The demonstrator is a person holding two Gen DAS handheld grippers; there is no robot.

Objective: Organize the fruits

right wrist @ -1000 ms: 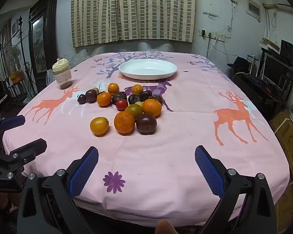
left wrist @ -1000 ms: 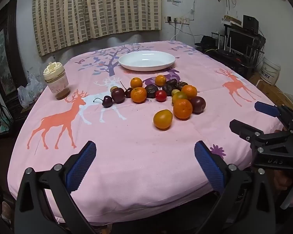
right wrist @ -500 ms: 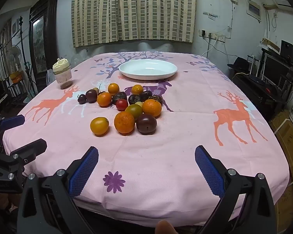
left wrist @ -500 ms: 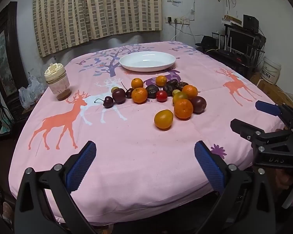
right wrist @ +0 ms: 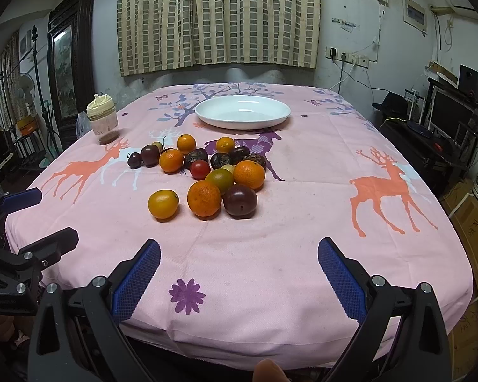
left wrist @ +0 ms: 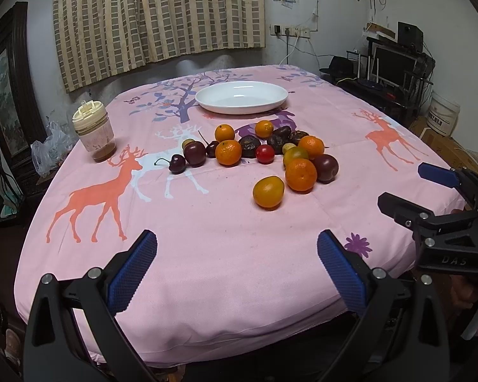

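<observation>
A pile of fruit lies mid-table: oranges (left wrist: 300, 174) (right wrist: 204, 198), a yellow-orange fruit (left wrist: 268, 191) (right wrist: 163, 204) nearest the front, plums (left wrist: 325, 167) (right wrist: 240, 201), a red tomato (left wrist: 264, 153) (right wrist: 199, 169), cherries (left wrist: 177, 163) and dark wrinkled fruits (right wrist: 221, 160). An empty white plate (left wrist: 241, 97) (right wrist: 242, 111) sits behind them. My left gripper (left wrist: 237, 267) is open and empty above the table's front edge. My right gripper (right wrist: 239, 270) is open and empty, also at the front edge; it shows in the left wrist view (left wrist: 408, 187).
A lidded plastic jar (left wrist: 94, 135) (right wrist: 102, 123) stands at the table's left. The pink deer-print cloth (left wrist: 207, 238) covers the table. Shelves with electronics (right wrist: 446, 127) stand to the right, a dark cabinet (right wrist: 67, 63) to the left.
Both grippers stay open and nearly still; the left wrist view has drifted very slightly.
</observation>
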